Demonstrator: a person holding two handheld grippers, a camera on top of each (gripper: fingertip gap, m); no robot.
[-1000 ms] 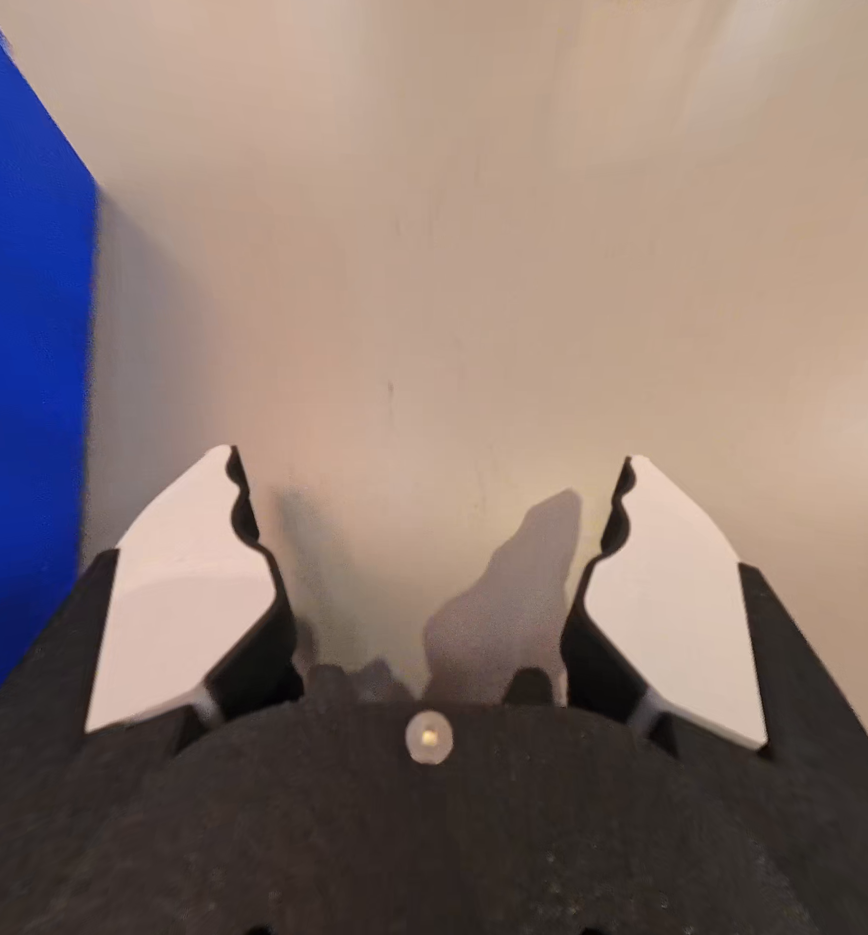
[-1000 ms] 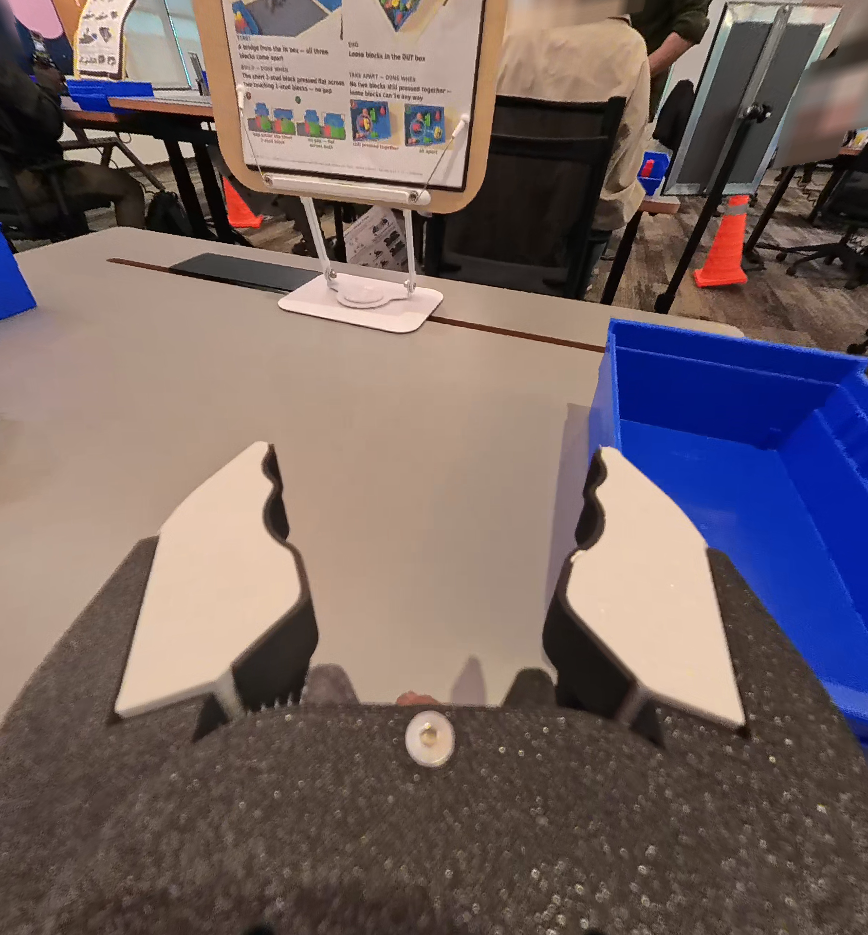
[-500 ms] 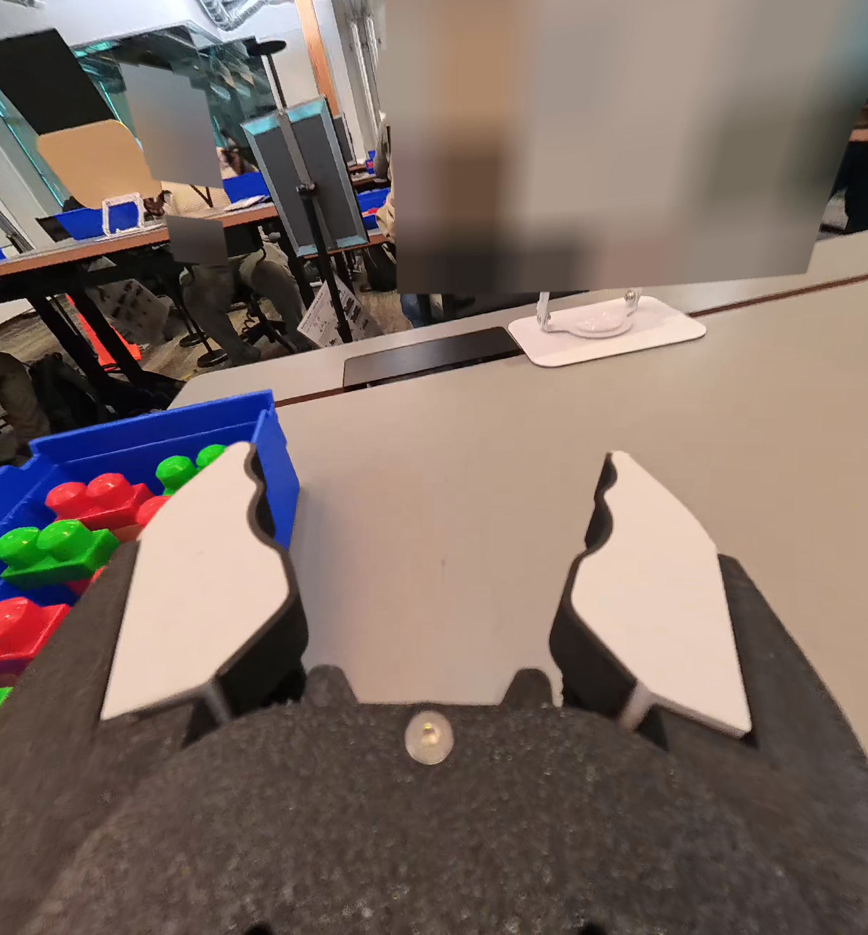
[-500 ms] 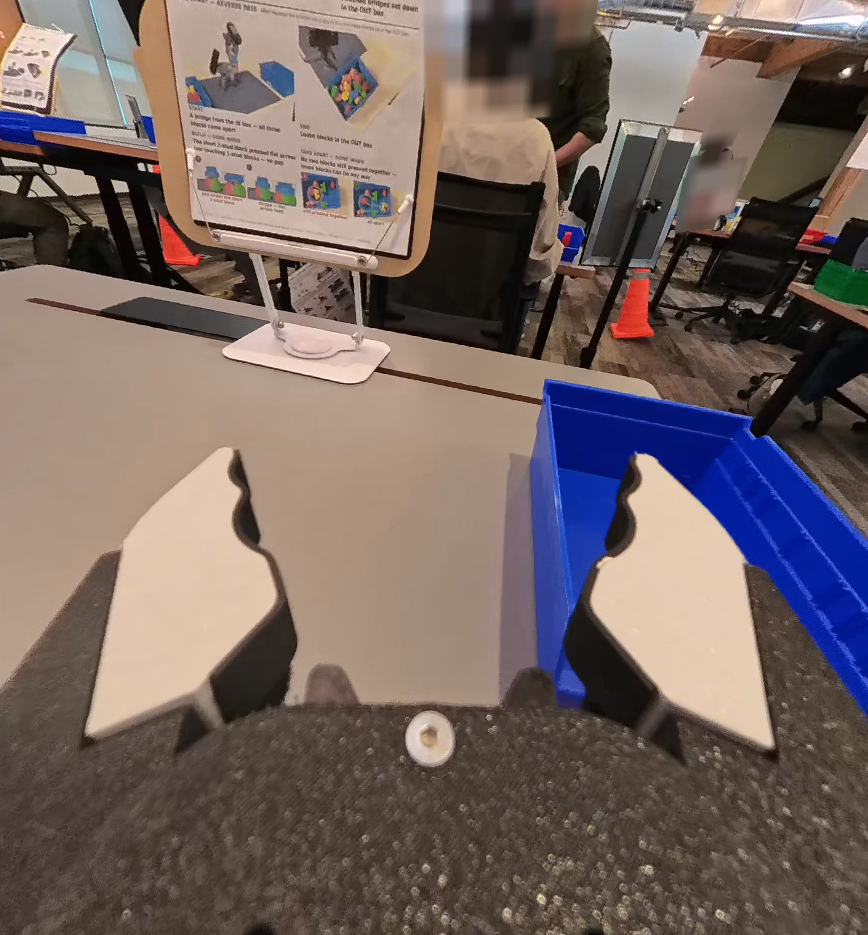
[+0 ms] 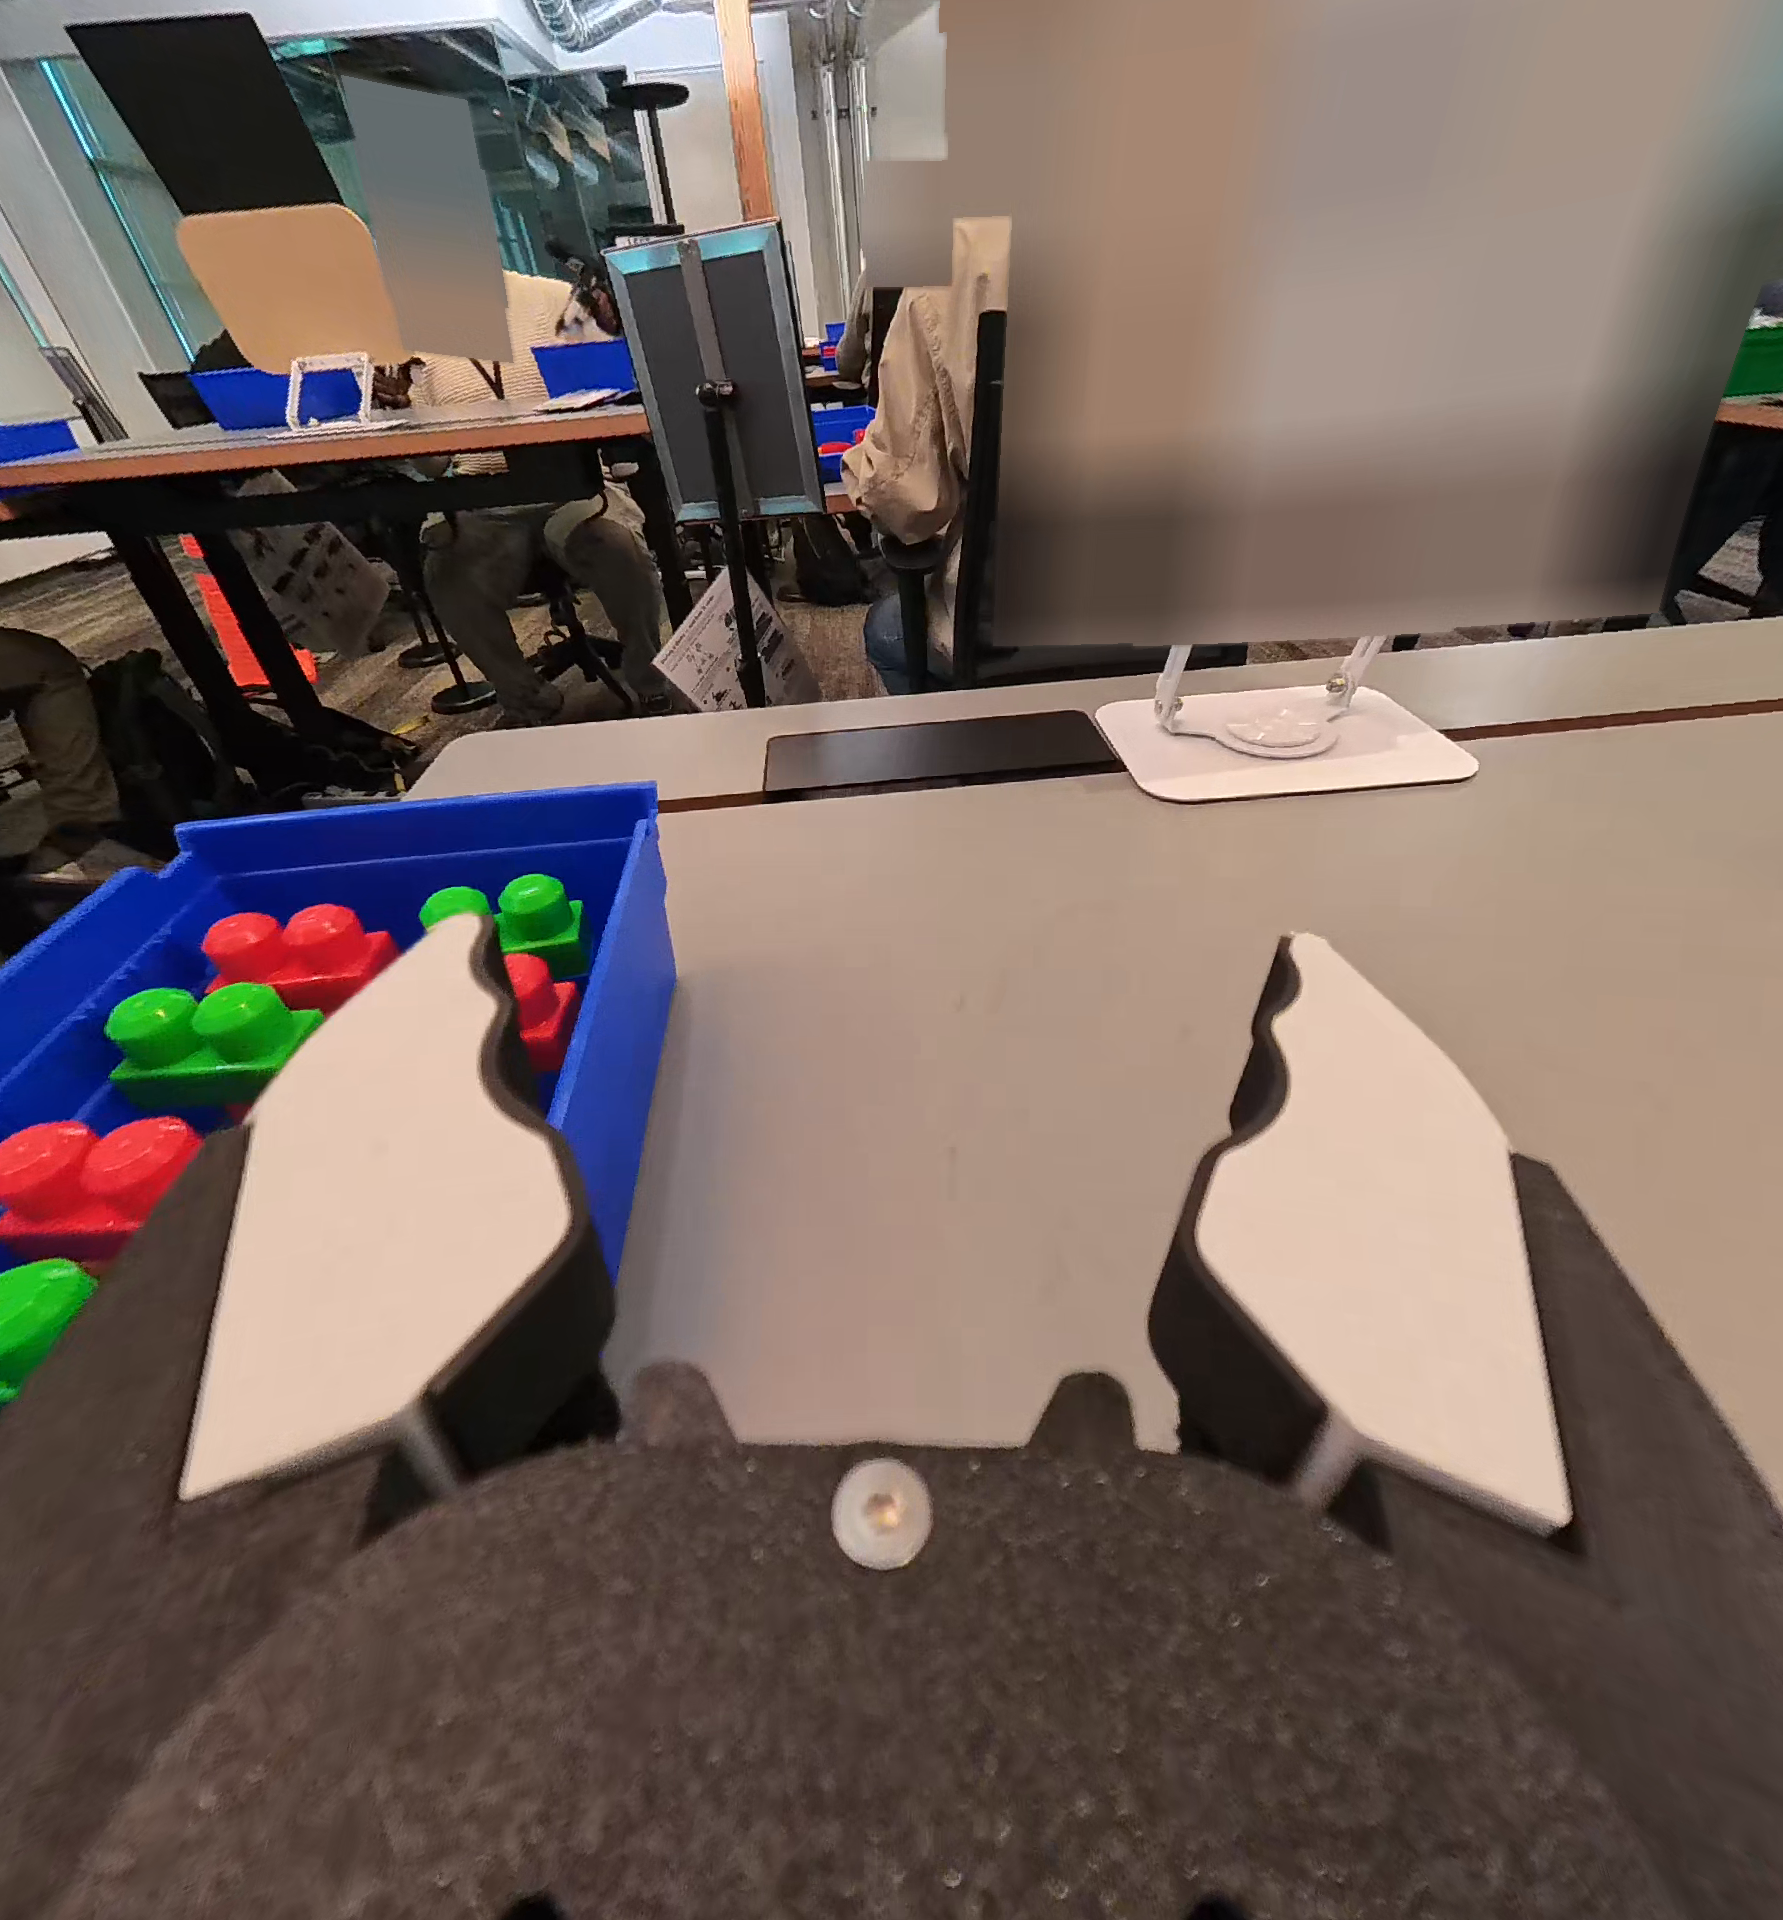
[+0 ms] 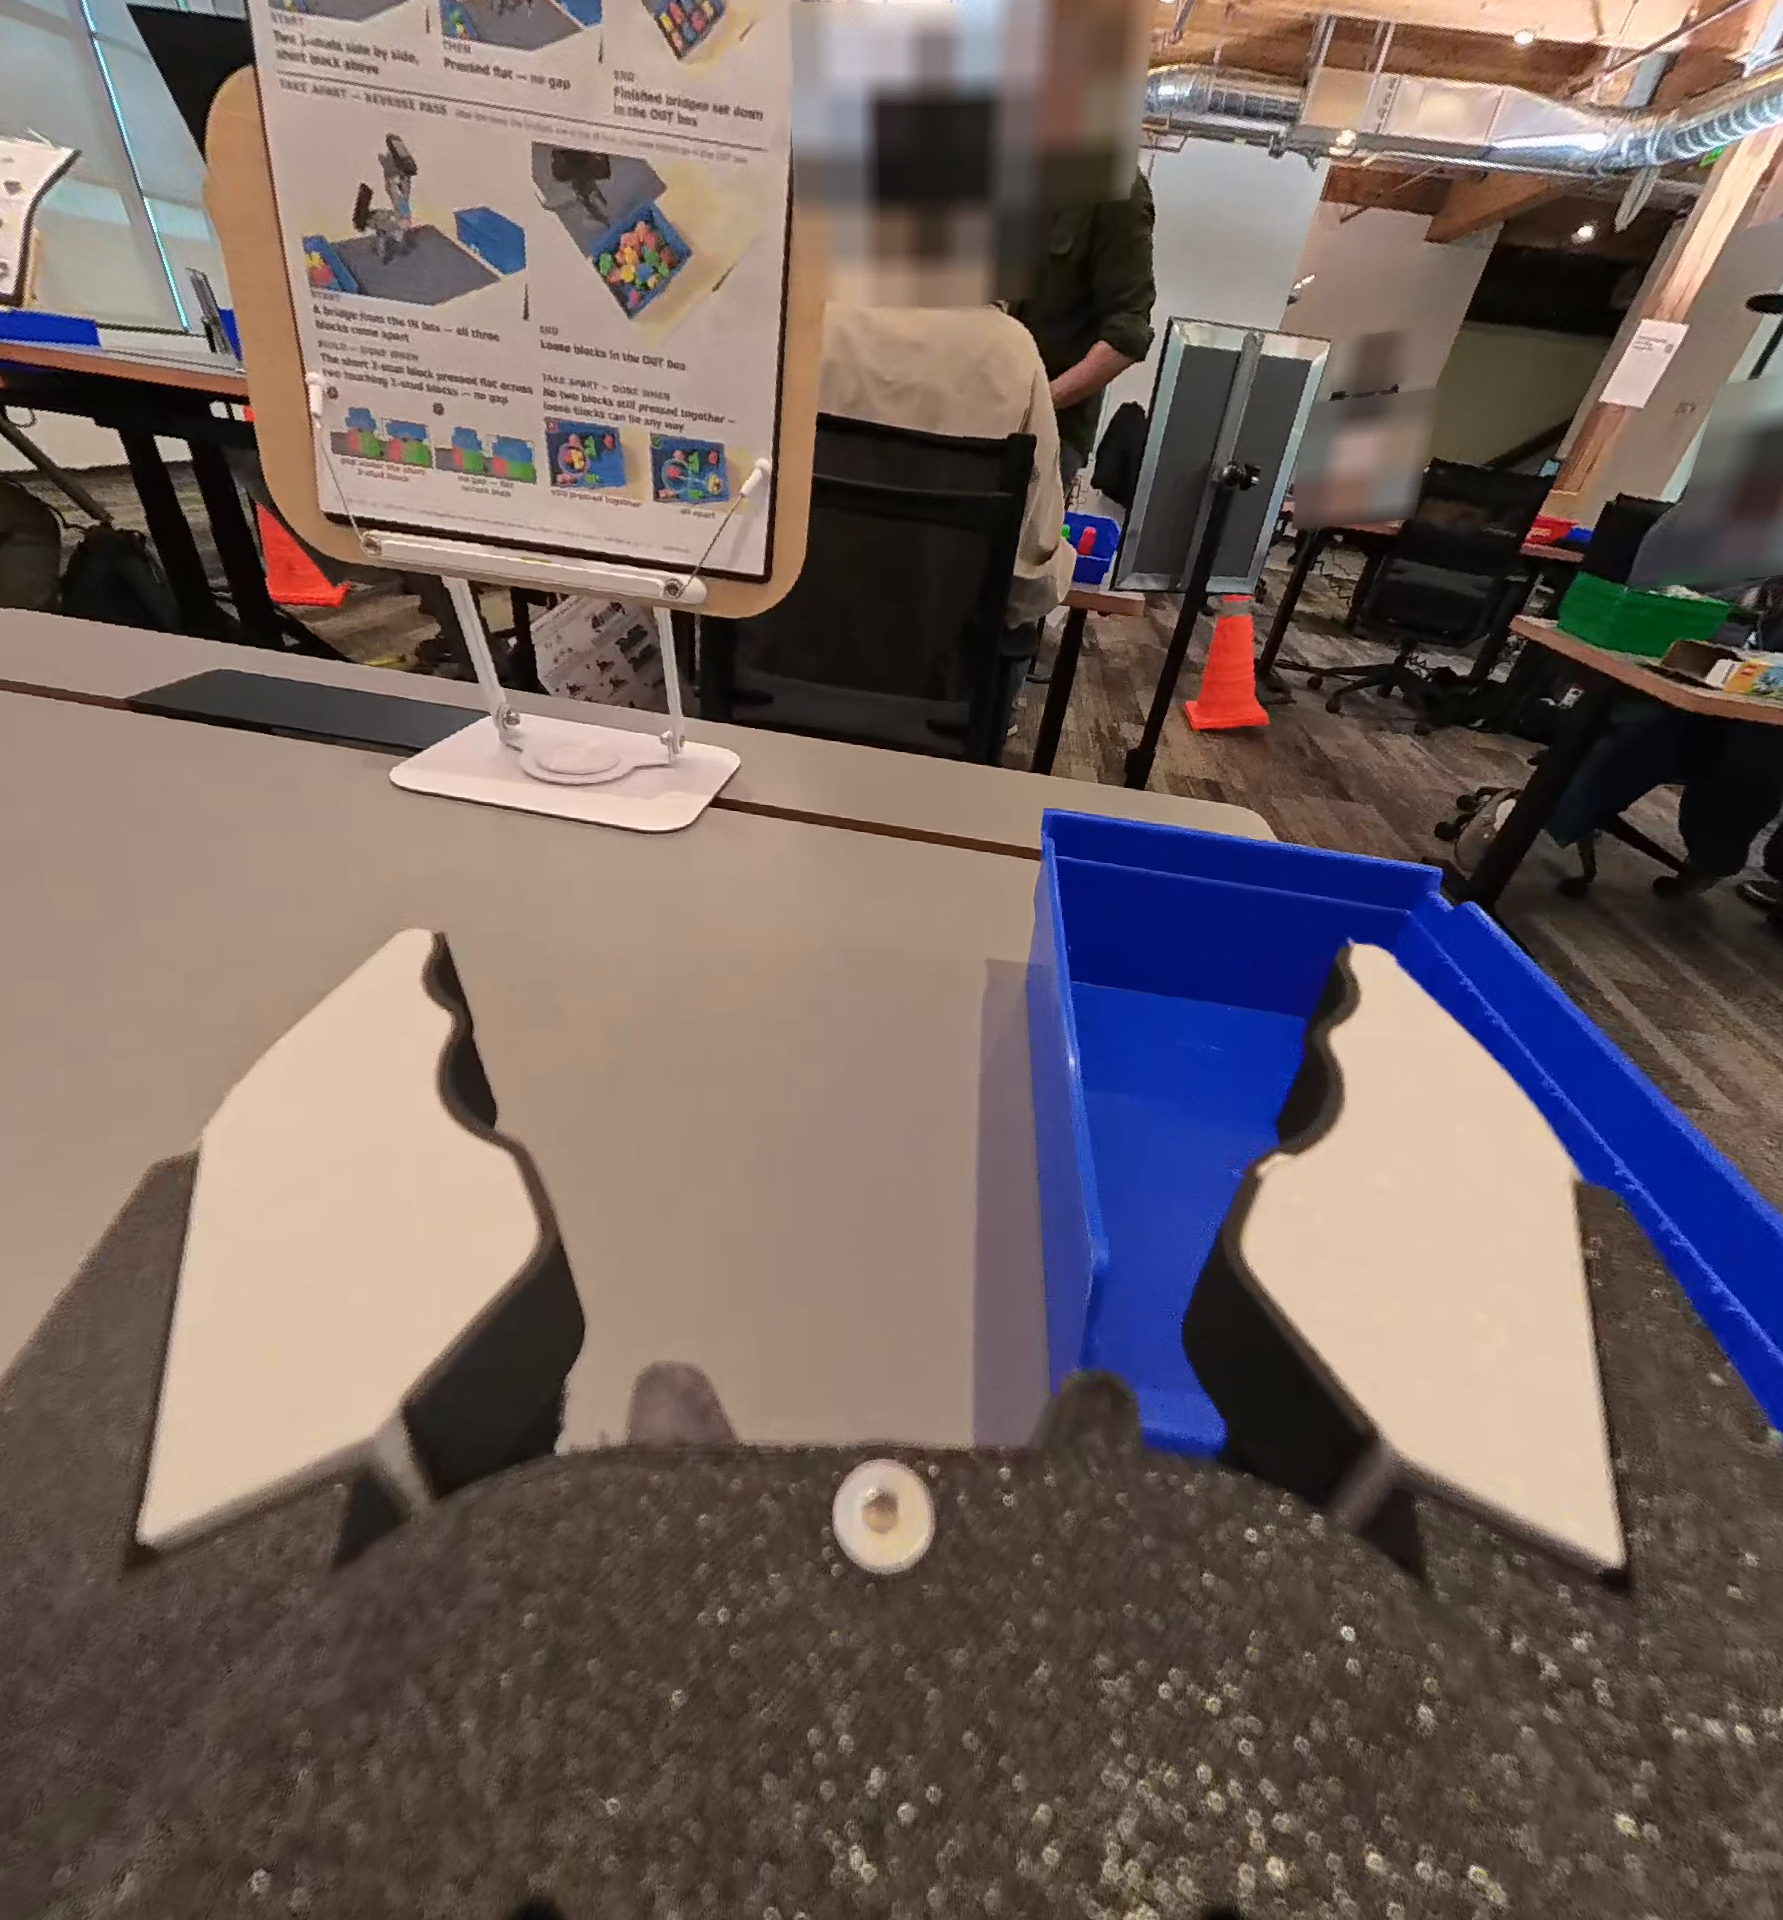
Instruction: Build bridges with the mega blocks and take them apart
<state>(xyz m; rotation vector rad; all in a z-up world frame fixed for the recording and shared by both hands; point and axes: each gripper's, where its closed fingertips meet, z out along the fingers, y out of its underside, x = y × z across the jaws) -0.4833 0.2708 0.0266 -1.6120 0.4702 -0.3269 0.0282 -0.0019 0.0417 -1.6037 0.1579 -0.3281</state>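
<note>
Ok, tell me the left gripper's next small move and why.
Probably swing the left gripper leftward over the blue bin toward a red block: its jaws are open and empty, every block lies in that bin, and the table ahead is bare.

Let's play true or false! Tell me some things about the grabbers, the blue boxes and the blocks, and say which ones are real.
1. The left gripper is holding a green block. False: it is open and holds nothing.
2. The blue bin on the left has red blocks and green blocks in it. True.
3. The blue bin on the right is full of blocks. False: no blocks show in the part we can see.
4. The right gripper is open. True.
5. A bridge stands on the grey table. False: no blocks are on the table here.
</note>
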